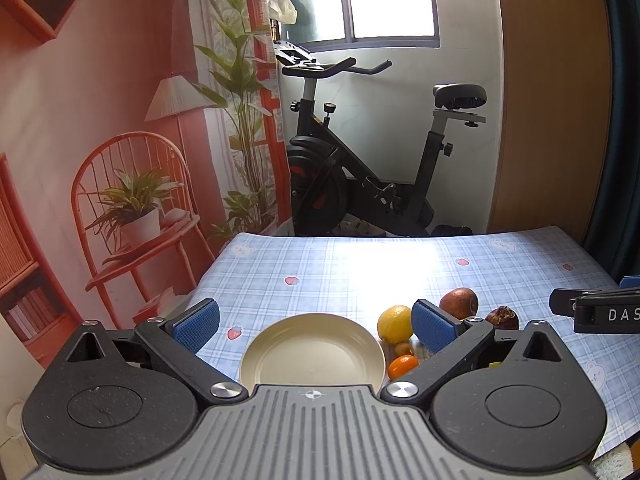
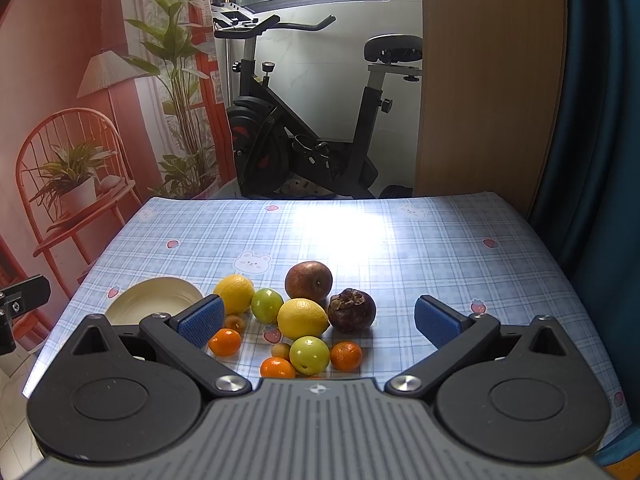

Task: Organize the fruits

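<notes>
two claws [image 1: 316,326] [image 2: 318,322] spread, fruits [image 2: 303,318] beside plate [image 2: 156,294]

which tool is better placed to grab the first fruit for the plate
Right. The right tool is open with the fruit pile, including a lemon, straight ahead between its fingers. The left tool is open over the empty plate, fruit off to its side.

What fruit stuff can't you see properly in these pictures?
- Left wrist view: the right finger pad covers most of the fruit pile beside the lemon.
- Right wrist view: the left pad hides part of the plate.
- An orange is partly behind the gripper body.
</notes>
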A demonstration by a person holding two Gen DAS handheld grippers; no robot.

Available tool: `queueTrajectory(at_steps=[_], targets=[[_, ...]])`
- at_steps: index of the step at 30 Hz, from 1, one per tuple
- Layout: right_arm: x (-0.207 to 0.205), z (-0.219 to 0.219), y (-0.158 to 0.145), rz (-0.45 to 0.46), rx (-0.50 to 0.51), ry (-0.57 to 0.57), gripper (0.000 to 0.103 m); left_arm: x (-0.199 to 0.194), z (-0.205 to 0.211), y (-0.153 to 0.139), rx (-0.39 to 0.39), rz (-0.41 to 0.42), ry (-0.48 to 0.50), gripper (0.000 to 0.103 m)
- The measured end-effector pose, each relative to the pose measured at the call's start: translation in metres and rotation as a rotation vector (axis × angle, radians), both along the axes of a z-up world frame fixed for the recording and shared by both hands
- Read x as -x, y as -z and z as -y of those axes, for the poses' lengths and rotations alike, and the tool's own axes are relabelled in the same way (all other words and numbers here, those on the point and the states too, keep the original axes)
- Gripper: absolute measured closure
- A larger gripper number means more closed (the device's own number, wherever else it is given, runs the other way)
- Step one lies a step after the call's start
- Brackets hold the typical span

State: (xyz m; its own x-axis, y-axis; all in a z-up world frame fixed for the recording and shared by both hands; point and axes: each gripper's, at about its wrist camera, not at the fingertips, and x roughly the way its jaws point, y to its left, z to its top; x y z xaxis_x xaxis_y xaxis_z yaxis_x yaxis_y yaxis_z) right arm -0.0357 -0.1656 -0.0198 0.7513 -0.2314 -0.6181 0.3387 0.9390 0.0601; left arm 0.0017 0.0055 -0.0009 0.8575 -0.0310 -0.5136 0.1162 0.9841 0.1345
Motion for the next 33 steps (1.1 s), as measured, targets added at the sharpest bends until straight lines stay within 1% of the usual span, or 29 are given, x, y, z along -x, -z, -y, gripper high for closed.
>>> queueTrajectory(at_steps=[33], targets=[[0.0004,0.0024,0.0001,0.0,-0.004,0.007,0.0,-0.0014,-0.0031,-0.0007,0.029,-0.003,-0.002,0.0]])
